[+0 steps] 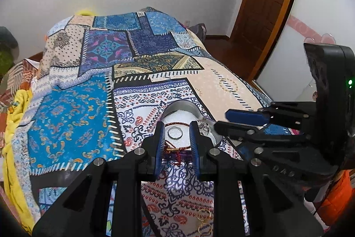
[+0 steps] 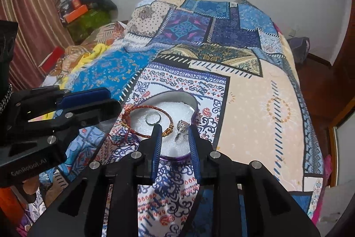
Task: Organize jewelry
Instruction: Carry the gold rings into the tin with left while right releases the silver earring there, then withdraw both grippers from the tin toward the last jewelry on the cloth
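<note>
Even, bright indoor light with soft shadows, sharp focus at centre, strong fisheye bending and dark vignette at the corners in both views

Blue-and-peach patchwork bedspread (image 2: 255, 103); white-lined tin (image 2: 193, 101); red cord bracelet (image 2: 142, 108); silver ring (image 2: 153, 119).

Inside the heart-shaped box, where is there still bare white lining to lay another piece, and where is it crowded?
Heart-shaped box: bare lining along the back lobes, behind the plain ring, and at the front tip. Crowded middle: red cord bracelet overhanging the left rim, stone ring right.
</note>
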`<state>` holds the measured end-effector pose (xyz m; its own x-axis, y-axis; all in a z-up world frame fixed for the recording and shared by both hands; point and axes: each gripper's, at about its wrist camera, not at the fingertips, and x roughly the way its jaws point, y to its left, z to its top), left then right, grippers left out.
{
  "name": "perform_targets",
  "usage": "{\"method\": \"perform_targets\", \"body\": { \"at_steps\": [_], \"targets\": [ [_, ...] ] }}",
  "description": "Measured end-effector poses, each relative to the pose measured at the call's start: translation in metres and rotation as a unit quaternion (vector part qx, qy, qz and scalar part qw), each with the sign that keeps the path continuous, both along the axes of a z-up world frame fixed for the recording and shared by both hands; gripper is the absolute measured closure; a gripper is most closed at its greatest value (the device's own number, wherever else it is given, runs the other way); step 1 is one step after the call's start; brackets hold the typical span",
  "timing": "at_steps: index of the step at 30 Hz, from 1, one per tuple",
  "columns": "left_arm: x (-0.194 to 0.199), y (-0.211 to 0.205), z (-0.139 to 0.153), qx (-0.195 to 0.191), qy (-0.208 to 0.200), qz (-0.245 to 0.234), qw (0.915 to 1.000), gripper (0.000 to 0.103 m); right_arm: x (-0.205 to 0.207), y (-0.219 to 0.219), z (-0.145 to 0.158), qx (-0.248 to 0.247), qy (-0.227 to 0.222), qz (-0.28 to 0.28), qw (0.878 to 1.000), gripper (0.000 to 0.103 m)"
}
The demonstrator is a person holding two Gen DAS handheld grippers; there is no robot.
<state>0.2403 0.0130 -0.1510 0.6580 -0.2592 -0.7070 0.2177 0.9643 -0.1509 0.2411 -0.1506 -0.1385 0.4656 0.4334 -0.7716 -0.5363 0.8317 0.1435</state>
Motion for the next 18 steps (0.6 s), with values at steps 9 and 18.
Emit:
{"method": "perform_targets", "body": {
  "at_steps": [9, 18],
  "targets": [
    [-0.036, 0.010, 0.018, 0.011, -0.010, 0.027, 0.9995, 0.068, -0.028, -0.010, 0.023, 0.005, -0.022, -0.011, 1.000, 0.078],
    [-0.071, 0.012, 0.010, 0.030, 0.011, 0.032, 0.9990, 0.068, -0.056, -0.019, 0.017, -0.002, -0.017, -0.021, 1.000, 0.064]
  ]
}}
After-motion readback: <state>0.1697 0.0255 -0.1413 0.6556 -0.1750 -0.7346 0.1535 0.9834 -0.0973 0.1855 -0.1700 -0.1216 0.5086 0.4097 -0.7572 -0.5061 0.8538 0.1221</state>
